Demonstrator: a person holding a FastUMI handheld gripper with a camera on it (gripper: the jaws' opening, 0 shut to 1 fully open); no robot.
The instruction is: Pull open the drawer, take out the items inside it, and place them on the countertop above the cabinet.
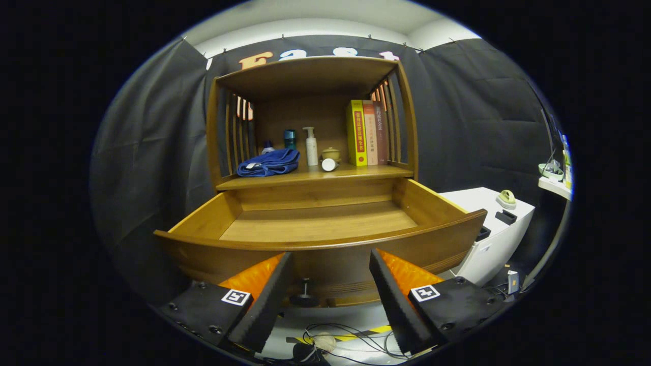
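Observation:
The wooden drawer (320, 223) stands pulled out toward me, and its bare bottom shows with nothing lying in it. Its small dark knob (305, 294) sits on the front panel, between my fingers. My gripper (330, 264) is open just in front of the drawer front, holding nothing. Above the drawer, the countertop (356, 175) carries a folded blue cloth (269, 162), a dark teal cup (289, 138), a white pump bottle (311, 146), a small yellowish lidded pot (331, 153), a white cap-like item (329, 164) lying on its side, and three upright books (367, 133).
A slatted wooden hutch (305, 71) encloses the countertop with a roof above it. A white cabinet (493, 229) stands to the right of the drawer with small objects on top. Cables (335, 338) lie on the floor below my fingers.

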